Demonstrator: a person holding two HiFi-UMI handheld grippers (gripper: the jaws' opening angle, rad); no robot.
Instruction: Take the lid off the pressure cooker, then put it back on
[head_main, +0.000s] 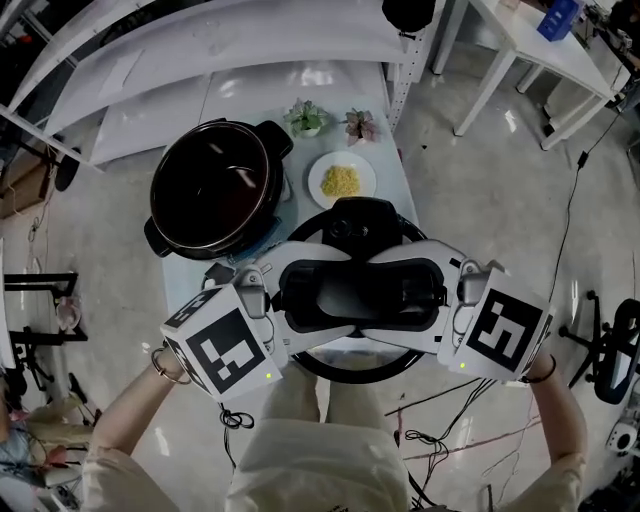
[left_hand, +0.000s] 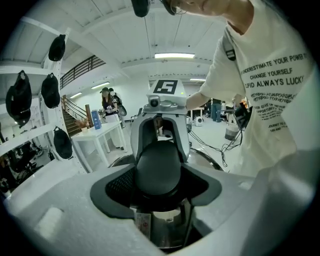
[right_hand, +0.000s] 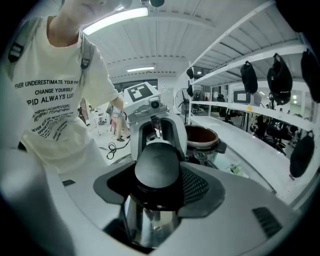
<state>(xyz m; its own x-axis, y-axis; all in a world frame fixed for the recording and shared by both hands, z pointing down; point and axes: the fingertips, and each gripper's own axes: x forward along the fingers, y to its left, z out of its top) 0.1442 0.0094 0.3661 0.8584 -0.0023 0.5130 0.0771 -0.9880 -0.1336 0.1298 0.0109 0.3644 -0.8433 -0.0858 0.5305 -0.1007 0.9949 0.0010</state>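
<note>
Left tool (head_main: 335, 296) and right tool (head_main: 396, 292) clamp the lid's (head_main: 352, 222) handle (left_hand: 159, 167) over the white desk's (head_main: 392, 160) near edge; glossy pale floor (head_main: 480, 200).

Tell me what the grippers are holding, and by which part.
Both hold the round steel pressure cooker lid by its black top handle: the left gripper clamps one side, the right gripper the opposite side.

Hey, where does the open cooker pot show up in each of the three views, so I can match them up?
Head view: the cooker pot sits upper left, with no lid on it.
Left gripper view: not in it.
Right gripper view: right of centre, beyond the lid handle.
Shared landmark: the black lid handle, near the middle of all three views.
</note>
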